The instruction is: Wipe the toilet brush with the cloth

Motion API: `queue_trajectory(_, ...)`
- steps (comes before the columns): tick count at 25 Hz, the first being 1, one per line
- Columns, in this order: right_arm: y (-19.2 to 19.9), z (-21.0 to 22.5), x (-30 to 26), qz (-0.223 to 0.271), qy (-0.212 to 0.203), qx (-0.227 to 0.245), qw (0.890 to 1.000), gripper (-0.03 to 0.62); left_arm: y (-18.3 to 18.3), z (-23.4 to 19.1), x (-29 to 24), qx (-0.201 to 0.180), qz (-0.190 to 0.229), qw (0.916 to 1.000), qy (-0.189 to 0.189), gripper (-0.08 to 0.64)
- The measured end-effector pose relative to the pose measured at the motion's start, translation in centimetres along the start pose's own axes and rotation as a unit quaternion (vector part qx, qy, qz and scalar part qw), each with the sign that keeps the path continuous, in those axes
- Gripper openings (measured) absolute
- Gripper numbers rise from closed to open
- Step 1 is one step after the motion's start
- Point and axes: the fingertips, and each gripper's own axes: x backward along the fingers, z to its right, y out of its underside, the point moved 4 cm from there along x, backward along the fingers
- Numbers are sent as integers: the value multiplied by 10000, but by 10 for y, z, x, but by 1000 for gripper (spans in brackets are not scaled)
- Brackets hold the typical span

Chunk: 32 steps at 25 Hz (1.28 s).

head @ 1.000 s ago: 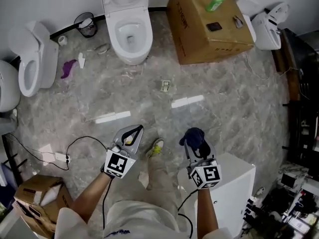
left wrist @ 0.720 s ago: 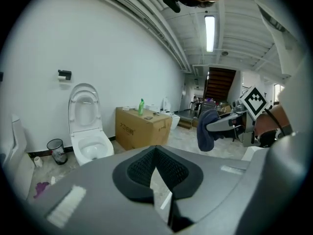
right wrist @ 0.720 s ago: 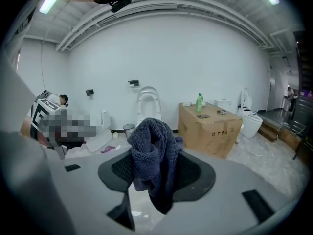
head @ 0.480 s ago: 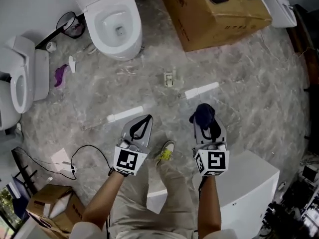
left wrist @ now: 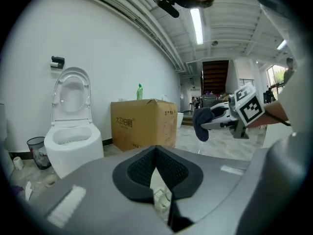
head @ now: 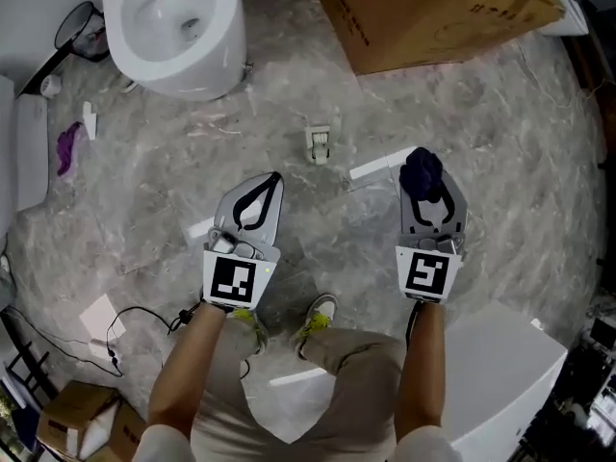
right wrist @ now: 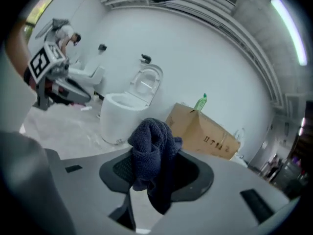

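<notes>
Short of the toilet [head: 173,17], the left gripper [head: 275,178] holds its jaws shut and empty. The right gripper [head: 424,189] beside it pinches the dark cloth [right wrist: 151,146]. Open floor [head: 289,114] runs on to the toilet, with a cardboard box [head: 433,8] edging it just beside.

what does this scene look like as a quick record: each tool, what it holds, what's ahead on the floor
left tool: shut, nothing between the jaws
right tool: shut on dark blue cloth
cloth state: bunched, hanging from the jaw tips
ahead on floor: white toilet, lid up; cardboard box
toilet brush: not seen in any view
wiping: not started
</notes>
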Motion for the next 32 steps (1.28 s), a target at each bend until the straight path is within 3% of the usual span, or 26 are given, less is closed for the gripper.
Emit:
queue_trajectory(4,45,-2,-50,-28,322,975,9947,176,43,-16,-16,-131,83,9999,52,-2)
queue_trajectory(9,62,-15,-89,290,436,1507,9872,176,91,-29,-48,-595,72,9980,208,-2)
queue_trajectory(14,51,-37,-110,524,368,2461,9671,178,90,-32,-83,-358,210,9984,390,-2)
queue_trajectory(20,49,-43,-125,360,602,3191,9451,178,84,-18,-106,-882,528,9924,671,-2)
queue_trajectory(24,51,-51,-132,181,608,3440,9368,178,89,-15,-110,-756,478,9930,766,-2)
queue_trajectory(28,51,-56,-144,63,497,3216,9456,179,87,-18,-112,-653,531,9934,783,-2)
queue_trajectory(32,42,-60,-143,98,663,3328,9406,179,91,-21,-112,-388,458,9948,822,-2)
